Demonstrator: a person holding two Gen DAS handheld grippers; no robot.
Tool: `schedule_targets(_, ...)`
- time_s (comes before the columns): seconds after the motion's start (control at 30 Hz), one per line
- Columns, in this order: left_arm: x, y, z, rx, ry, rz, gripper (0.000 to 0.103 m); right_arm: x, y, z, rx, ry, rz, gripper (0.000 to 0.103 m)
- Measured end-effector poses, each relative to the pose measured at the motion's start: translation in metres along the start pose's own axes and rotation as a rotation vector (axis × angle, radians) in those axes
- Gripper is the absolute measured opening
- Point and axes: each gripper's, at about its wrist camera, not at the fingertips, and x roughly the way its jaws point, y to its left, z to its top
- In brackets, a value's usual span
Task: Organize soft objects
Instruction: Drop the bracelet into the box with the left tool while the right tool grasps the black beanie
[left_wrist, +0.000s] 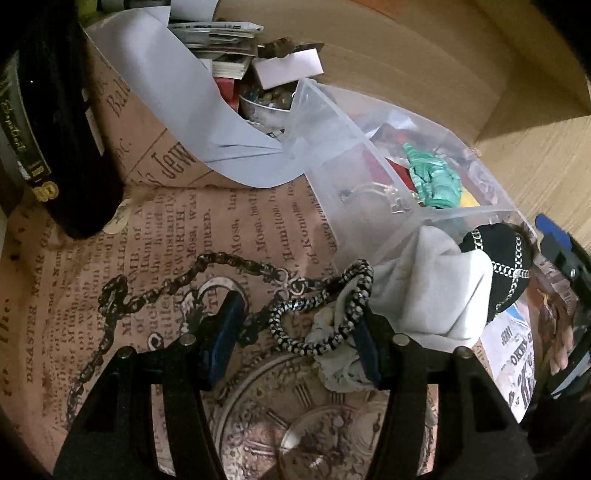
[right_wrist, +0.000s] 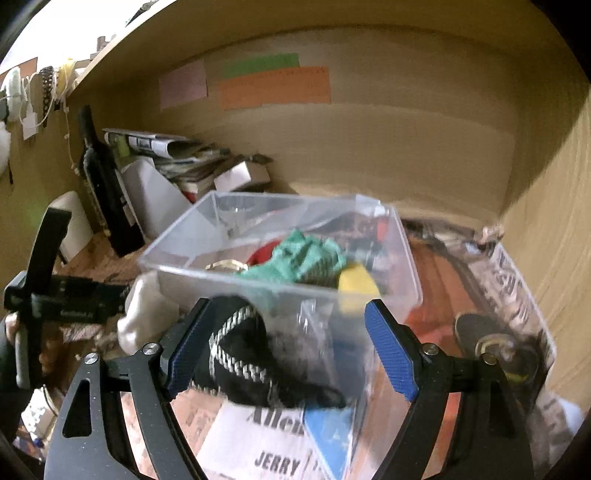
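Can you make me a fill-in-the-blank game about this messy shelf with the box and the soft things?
1. The clear plastic box holds a crumpled cloth that is ____ in color.
2. In the right wrist view, the black pouch with silver trim lies between the fingers of the right hand-held gripper, whose jaws are ____.
3. The pads on the fingers are ____ in color.
4. The paper under the black-and-white braided cord shows a printed ____ with Roman numerals.

Missing words: green; open; blue; clock
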Motion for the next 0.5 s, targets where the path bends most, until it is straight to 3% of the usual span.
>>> schedule_targets(0.07,0.0,0.003,0.001,-0.009,-0.001,-0.01,0.052,-0.001,-0.001,-0.006,0.012,0.009,0.009,0.081)
schedule_targets(0.1,0.0,0.004,0.001,-0.014,0.0,-0.025,0.039,-0.002,-0.002,-0.009,0.017,0.014,0.013,0.081)
schedule_targets(0.27,-0.01,-0.001,-0.003,0.004,-0.035,-0.023,0.009,0.0,0.0,-0.019,0.025,0.039,0.03,0.081)
schedule_targets(0.5,-0.046,-0.017,-0.006,0.07,-0.144,0.065,0.006,0.001,0.005,-0.02,0.025,0.037,0.051,0.081)
